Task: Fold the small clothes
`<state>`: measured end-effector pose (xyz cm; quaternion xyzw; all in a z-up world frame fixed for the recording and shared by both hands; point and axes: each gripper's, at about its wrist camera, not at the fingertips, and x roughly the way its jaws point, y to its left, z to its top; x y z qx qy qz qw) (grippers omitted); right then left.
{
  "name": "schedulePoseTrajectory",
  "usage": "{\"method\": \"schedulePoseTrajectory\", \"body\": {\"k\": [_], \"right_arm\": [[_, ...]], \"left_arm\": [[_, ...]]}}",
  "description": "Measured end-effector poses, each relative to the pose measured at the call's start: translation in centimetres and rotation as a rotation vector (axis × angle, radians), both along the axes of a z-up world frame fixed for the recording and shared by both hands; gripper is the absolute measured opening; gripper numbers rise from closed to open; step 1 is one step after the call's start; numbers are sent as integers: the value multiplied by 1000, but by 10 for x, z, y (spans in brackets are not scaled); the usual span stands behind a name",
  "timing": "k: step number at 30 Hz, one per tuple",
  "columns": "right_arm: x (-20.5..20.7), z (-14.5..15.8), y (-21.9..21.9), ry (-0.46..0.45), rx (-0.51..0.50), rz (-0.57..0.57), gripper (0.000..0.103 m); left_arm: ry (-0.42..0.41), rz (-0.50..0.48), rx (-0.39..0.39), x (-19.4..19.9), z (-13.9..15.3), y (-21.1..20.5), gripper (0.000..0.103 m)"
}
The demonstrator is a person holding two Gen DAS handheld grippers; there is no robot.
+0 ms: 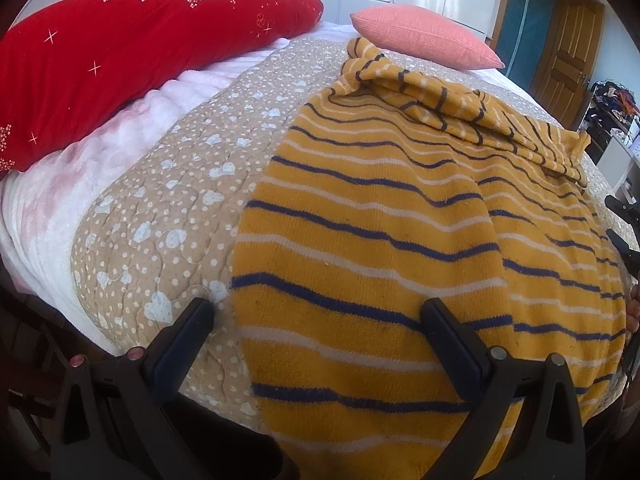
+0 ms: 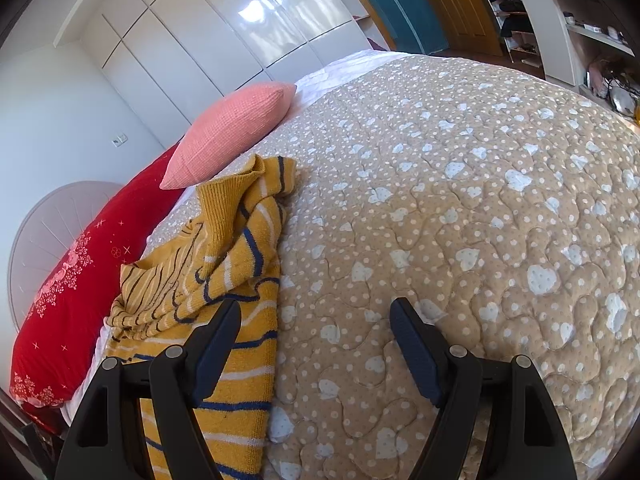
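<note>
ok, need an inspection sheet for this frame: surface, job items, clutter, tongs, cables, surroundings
Surface: beige quilted bedspread with white hearts and dots, over a bed.
Job's things: mustard-yellow knit sweater with navy and white stripes, body flat, far end bunched.
Clutter: red embroidered pillow, salmon-pink cushion, pink-white fleece blanket.
Tongs: left tongs open over the sweater's edge; right tongs open, nothing held.
Cables: nothing seen.
Surroundings: white glossy wardrobe, wooden door, cluttered shelves.

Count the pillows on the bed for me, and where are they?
2. The red pillow lies along the bed's head end, on the pink blanket. The coral pillow sits beside it, just past the striped sweater's bunched top. Others may be out of view.
</note>
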<state>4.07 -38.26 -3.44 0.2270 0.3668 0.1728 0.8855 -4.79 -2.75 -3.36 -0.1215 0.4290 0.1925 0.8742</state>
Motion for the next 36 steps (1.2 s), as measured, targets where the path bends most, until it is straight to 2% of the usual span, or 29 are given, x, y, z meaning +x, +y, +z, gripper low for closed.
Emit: {"method": "schedulePoseTrajectory", "body": {"k": [32, 36], "right_arm": [[-1, 0, 0, -1, 0, 2, 80], [-1, 0, -1, -1, -2, 2, 80]], "left_arm": [[-1, 5, 5, -1, 0, -2, 103], [13, 6, -15, -1, 4, 1, 103]]}}
